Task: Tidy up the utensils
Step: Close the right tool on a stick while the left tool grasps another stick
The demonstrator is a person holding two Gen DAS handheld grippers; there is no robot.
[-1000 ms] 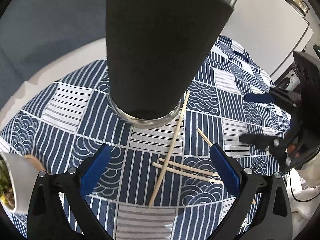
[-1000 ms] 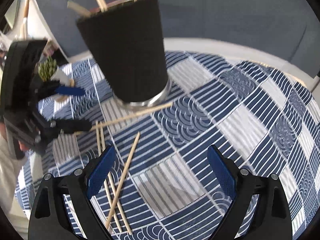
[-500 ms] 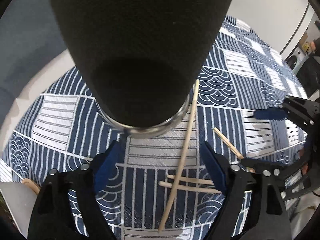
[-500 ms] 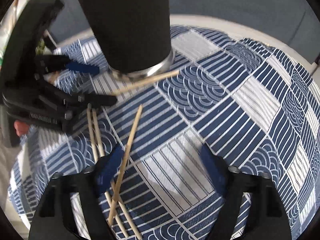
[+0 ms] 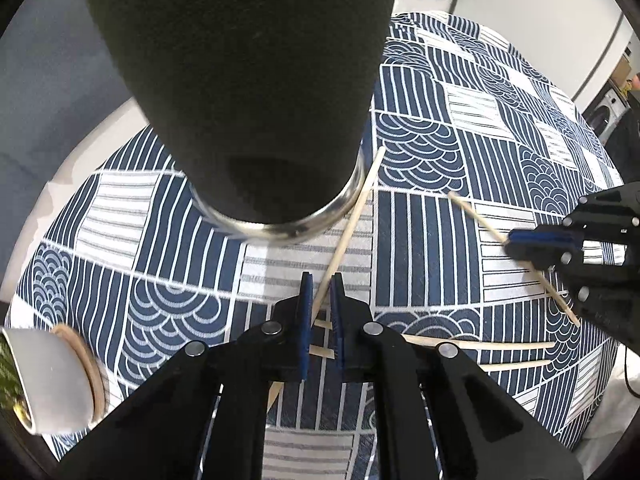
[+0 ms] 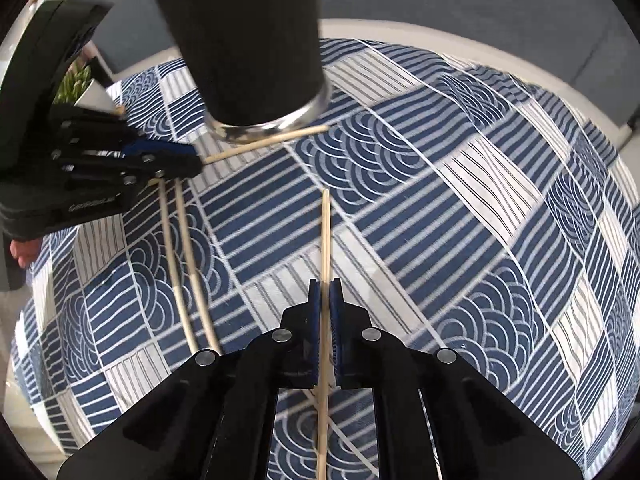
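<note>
A tall black utensil holder (image 5: 248, 80) with a steel base stands on the blue patterned tablecloth (image 5: 424, 248). My left gripper (image 5: 321, 280) is closing its blue pads on a wooden chopstick (image 5: 352, 224) that lies against the holder's base. My right gripper (image 6: 325, 286) is closing on another chopstick (image 6: 326, 232) that points toward the holder (image 6: 248, 40). Each view shows the other gripper: the right gripper (image 5: 516, 242) at the right edge, the left gripper (image 6: 192, 160) at the left. Two more chopsticks (image 6: 176, 240) lie side by side between them.
A small white pot (image 5: 52, 380) with a green plant sits on a coaster at the table's left edge. The white table rim (image 6: 440, 36) curves behind the holder. A pale cabinet wall (image 5: 520, 0) stands past the far side.
Both grippers came down toward the cloth and closer to the holder. Their jaws went from wide open to closed, each around a chopstick.
</note>
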